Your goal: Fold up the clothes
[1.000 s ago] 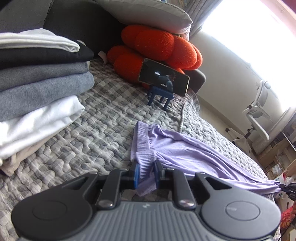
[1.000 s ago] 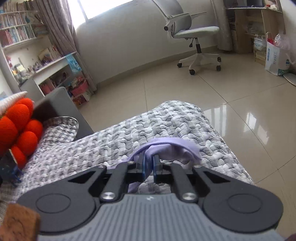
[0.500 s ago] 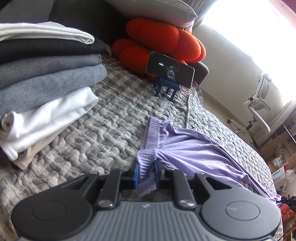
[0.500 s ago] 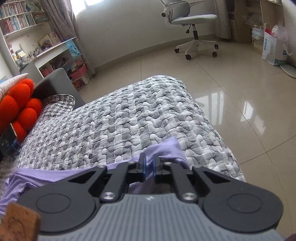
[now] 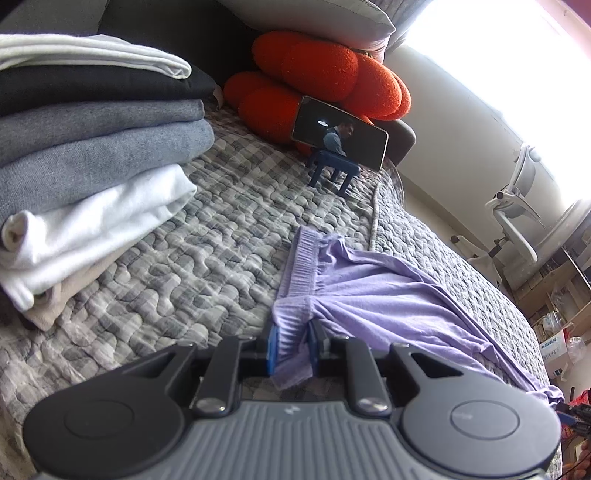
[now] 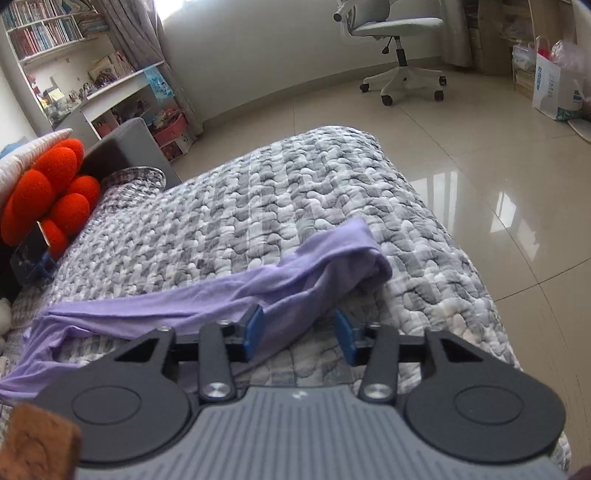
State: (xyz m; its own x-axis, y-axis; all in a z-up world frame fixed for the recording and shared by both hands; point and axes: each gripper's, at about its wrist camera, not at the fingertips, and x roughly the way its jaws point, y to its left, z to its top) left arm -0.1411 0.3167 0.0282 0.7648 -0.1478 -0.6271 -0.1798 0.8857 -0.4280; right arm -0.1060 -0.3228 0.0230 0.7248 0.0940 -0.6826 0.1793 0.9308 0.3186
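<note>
Bare quilt (image 5: 207, 266) open between the stack of folded clothes (image 5: 92, 155) at the left edge and the purple trousers (image 5: 388, 291). Far end blocked by a phone on a blue stand (image 5: 340, 136) against orange cushions (image 5: 317, 77). Foot corner of the quilt free beyond the trouser hem.

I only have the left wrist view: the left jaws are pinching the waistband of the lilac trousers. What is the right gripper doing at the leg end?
Observer: The right gripper has its jaws opening; the lilac trousers leg lies between them, but the pads are not pressing on it.
Operator: Does the hem hang off the quilt?
Observer: No, the hem rests on the grey quilt, short of its edge, and curls back on itself.
Operator: Anything on the floor beyond that end?
Observer: A white swivel chair stands on the tiles, well away from the quilt.
</note>
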